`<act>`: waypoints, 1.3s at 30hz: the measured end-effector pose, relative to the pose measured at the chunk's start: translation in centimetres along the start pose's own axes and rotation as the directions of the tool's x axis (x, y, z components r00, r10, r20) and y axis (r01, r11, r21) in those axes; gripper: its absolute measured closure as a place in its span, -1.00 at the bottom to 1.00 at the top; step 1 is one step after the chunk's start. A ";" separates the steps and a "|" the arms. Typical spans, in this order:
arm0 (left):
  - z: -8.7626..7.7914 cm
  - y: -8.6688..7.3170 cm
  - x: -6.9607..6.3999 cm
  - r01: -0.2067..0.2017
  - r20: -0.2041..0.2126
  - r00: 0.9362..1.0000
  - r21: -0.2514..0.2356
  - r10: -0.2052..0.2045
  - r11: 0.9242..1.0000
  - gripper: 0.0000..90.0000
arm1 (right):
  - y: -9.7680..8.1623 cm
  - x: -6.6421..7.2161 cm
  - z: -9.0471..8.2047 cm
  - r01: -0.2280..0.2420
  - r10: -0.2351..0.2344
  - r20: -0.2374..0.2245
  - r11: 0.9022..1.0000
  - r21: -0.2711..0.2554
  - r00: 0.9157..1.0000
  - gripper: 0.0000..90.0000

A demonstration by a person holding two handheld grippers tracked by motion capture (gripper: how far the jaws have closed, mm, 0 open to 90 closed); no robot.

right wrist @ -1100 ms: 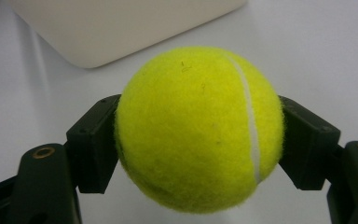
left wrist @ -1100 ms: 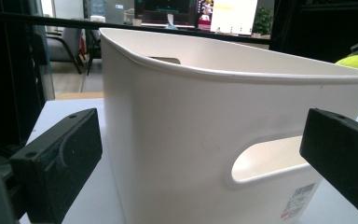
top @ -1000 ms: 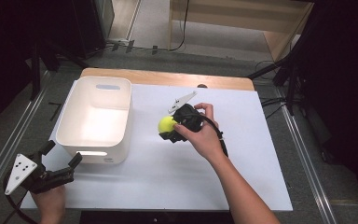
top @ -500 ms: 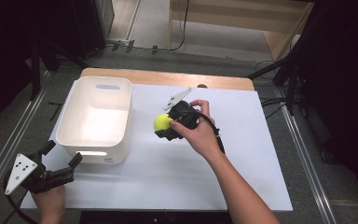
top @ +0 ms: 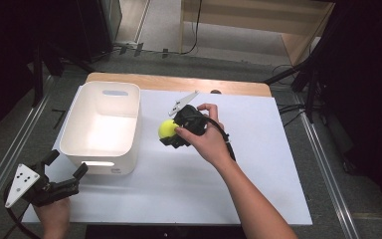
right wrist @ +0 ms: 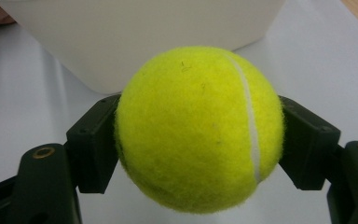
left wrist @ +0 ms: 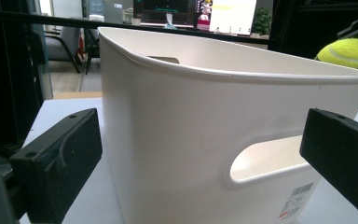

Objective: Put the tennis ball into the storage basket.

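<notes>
A yellow tennis ball (top: 168,128) (right wrist: 199,128) is clamped between the jaws of my right gripper (top: 175,134) (right wrist: 200,140), which is shut on it and held above the white table just right of the white bin (top: 102,127). The ball (left wrist: 347,50) also peeks over the bin's far rim in the left gripper view. My left gripper (top: 65,169) (left wrist: 205,168) rests at the table's front left corner, open, its jaws spread before the bin's near wall (left wrist: 177,140) with nothing between them.
The white bin is empty inside and has handle cut-outs on its near and far walls. The white table sheet (top: 258,189) ends at a wooden strip (top: 179,83) at the back. Metal rails (top: 328,164) run along both sides of the table.
The right gripper has carried the ball a little to the left, closer to the bin. The left gripper has stayed where it was.
</notes>
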State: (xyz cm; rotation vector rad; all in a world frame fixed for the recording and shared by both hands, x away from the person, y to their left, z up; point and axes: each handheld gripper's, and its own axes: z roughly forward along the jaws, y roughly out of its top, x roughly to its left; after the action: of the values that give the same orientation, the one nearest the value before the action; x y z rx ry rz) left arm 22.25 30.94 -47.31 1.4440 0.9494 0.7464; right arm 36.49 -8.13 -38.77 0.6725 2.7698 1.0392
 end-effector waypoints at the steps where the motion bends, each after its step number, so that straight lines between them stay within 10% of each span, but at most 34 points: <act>1: 0.0 0.0 0.0 0.001 0.000 1.000 0.000 -0.001 1.000 -1.00 | 0.1 0.0 0.1 0.003 -0.003 -0.001 1.000 -0.005 1.000 -0.50; 39: 0.0 0.0 0.1 -0.002 0.004 1.000 0.003 0.002 1.000 -1.00 | 4.4 0.7 0.6 0.057 -0.057 -0.027 0.998 -0.022 0.998 -0.50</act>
State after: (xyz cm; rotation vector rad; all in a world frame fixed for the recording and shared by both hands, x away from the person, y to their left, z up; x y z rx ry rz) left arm 22.28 30.99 -47.31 1.4491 0.9464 0.7429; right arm 37.59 -4.53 -36.32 0.5775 2.7797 1.0725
